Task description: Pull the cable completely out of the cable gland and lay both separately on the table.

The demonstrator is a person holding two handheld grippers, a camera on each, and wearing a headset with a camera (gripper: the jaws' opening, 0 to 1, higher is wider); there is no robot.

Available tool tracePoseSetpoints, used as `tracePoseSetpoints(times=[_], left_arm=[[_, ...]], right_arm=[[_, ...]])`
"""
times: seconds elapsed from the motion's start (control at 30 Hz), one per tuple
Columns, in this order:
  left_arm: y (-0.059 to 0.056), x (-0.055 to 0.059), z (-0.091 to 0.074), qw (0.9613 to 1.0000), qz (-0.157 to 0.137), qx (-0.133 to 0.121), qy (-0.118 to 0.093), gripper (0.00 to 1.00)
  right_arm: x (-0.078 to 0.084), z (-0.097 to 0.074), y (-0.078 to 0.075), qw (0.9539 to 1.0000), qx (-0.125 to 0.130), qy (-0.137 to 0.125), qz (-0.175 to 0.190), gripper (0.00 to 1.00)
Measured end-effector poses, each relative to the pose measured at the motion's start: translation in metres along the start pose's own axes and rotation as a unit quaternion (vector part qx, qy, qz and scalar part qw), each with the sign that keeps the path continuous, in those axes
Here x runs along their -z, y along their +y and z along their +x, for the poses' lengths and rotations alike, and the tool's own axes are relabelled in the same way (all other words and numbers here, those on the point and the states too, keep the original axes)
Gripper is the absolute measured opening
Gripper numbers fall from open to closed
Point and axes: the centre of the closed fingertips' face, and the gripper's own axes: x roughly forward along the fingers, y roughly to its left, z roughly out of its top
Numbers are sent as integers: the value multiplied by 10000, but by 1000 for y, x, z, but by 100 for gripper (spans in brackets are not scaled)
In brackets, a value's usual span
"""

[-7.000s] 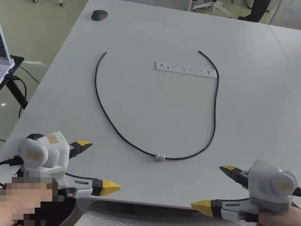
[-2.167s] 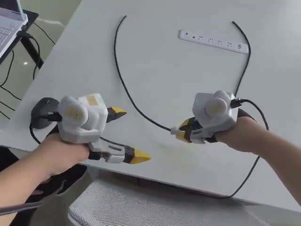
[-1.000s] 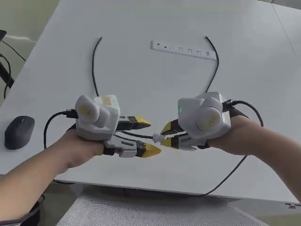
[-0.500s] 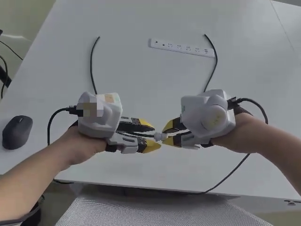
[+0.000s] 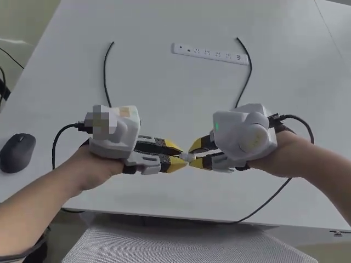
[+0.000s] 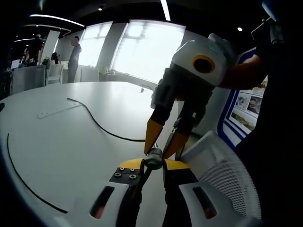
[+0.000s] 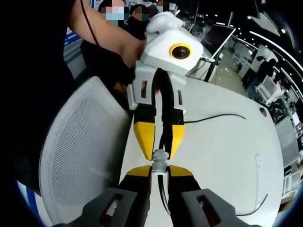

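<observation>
Where left tongs [image 5: 180, 156] meet right tongs [image 5: 193, 156], gland [image 5: 188, 158] half-hides.

The small white plastic cable gland [image 7: 159, 163] is clamped between the right tongs [image 7: 160, 171]. The left tongs [image 7: 160, 152], directly opposite, are closed on the thin black cable [image 7: 215, 116] above the white surface [image 7: 227, 156].

cable [image 5: 106, 71] black | cable gland [image 7: 159, 160] pale grey-white | left gripper [image 6: 152, 165] and right gripper [image 7: 159, 171] white shells, black jaws, yellow tips | table [image 5: 164, 93] white, power strip [image 5: 210, 53] white too | mouse [image 5: 17, 152] dark grey | chair [image 5: 164, 247] light grey mesh
</observation>
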Motion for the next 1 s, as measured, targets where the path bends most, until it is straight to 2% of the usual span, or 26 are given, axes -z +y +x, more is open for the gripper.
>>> tracePoseSetpoints(times=[0.2, 0.27, 0.4, 0.53, 0.6, 0.7, 0.73, 0.8, 0.83, 0.87, 0.9, 0.93, 0.97, 1.0], left_arm=[[-1, 1, 0, 9999, 106, 40, 11, 16], [-1, 0, -1, 9998, 186, 13, 14, 16], [1, 0, -2, 9997, 221, -52, 24, 15], [1, -2, -2, 9997, 246, -83, 18, 15], [2, -4, -2, 9995, 303, -91, 3, 15], [3, -7, -2, 9992, 366, -131, -27, 15], [4, -8, -1, 9991, 396, -146, -28, 15], [4, -10, 0, 9989, 446, -142, -31, 15], [4, -11, 1, 9986, 513, -153, -18, 15], [3, -11, 1, 9985, 519, -143, -9, 15], [2, -12, 2, 9983, 564, -131, 16, 15], [2, -12, 2, 9980, 614, -146, 36, 15], [3, -12, 2, 9977, 650, -163, 45, 15], [3, -13, 2, 9976, 675, -174, 46, 15]], right_arm=[[0, 1, 1, 10000, -15, -46, -41, 7], [0, 1, 0, 9998, 37, -94, -153, 7], [-1, 2, -2, 9997, 45, -199, -115, 8], [-2, 1, -5, 9985, -33, -419, 361, 9], [-3, -1, -7, 9949, -97, -672, 748, 10], [-1, -6, -12, 9830, -279, -1061, 1475, 15], [-3, -9, -12, 9701, -513, -1314, 1977, 18], [-3, -14, -21, 9556, -550, -1633, 2391, 19], [-1, -17, -21, 9455, -735, -1768, 2634, 19], [0, -19, -22, 9390, -842, -1852, 2774, 19], [0, -21, -23, 9269, -1017, -1971, 3027, 19], [-2, -24, -21, 9173, -1237, -2068, 3170, 20], [-2, -25, -20, 9127, -1350, -2100, 3234, 19], [0, -25, -22, 9102, -1413, -2122, 3264, 18]])
